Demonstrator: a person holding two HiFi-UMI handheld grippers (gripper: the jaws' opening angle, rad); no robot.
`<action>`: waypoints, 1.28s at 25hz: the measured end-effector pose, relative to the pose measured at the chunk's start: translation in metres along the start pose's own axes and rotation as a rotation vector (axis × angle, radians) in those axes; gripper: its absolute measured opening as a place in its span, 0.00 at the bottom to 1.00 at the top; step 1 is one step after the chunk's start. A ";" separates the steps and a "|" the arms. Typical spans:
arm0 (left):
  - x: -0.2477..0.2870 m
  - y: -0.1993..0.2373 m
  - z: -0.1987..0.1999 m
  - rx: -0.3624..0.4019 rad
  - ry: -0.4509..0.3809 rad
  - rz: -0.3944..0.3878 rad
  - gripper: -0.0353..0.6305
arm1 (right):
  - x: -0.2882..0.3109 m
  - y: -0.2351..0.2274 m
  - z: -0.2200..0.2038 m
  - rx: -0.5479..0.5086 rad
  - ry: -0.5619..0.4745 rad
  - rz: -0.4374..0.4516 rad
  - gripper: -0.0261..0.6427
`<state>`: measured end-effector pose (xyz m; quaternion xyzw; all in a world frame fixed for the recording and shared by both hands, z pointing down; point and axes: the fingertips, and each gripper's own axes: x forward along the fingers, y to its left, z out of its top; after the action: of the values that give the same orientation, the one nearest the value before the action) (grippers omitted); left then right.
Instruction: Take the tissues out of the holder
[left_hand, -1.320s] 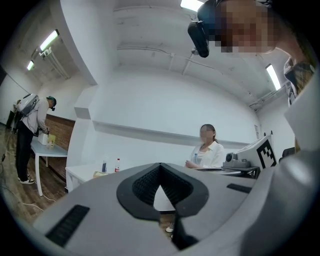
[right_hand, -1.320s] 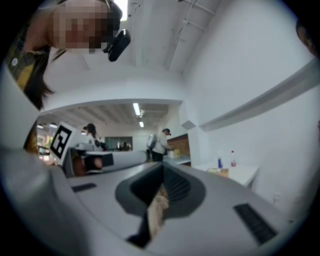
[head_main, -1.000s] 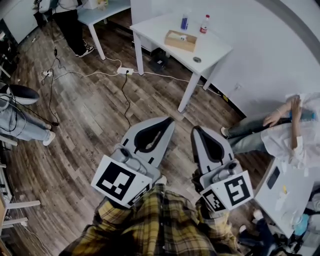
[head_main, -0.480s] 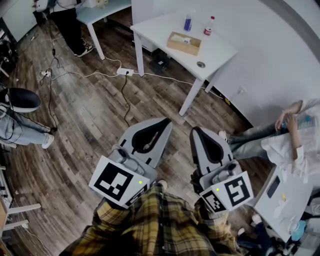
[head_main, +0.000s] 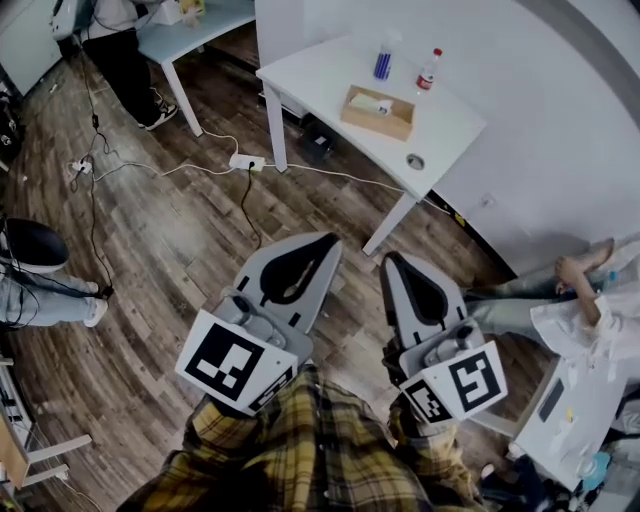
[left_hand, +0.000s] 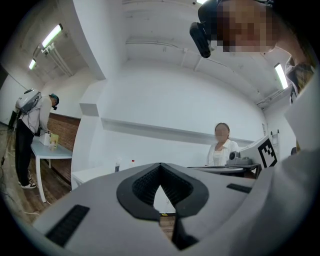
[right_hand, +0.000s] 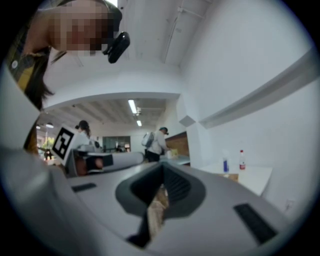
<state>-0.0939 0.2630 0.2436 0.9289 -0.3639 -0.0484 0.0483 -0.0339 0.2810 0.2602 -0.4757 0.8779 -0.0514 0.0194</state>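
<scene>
You are holding the left gripper (head_main: 330, 240) and right gripper (head_main: 392, 258) low at frame centre, both with jaws pressed together on nothing, tissue holder (head_main: 378, 112) sitting on the white worktop (head_main: 320, 75) at upper right, well apart.

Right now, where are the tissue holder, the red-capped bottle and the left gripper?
tissue holder (head_main: 380, 124): head view, on its near side wall.
red-capped bottle (head_main: 427, 74): head view, on the middle of its body.
left gripper (head_main: 331, 239): head view, at its shut tips.
</scene>
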 end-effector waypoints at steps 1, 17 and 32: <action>0.003 0.009 0.000 0.000 0.003 -0.004 0.08 | 0.009 -0.003 0.000 -0.001 0.001 -0.007 0.06; 0.079 0.107 -0.027 -0.057 0.077 -0.015 0.08 | 0.102 -0.072 -0.023 0.078 0.066 -0.061 0.06; 0.232 0.187 -0.009 -0.036 0.046 0.044 0.08 | 0.202 -0.207 0.009 0.087 0.042 -0.011 0.06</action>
<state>-0.0494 -0.0312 0.2636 0.9205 -0.3822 -0.0324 0.0744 0.0288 -0.0013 0.2771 -0.4780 0.8724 -0.0998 0.0213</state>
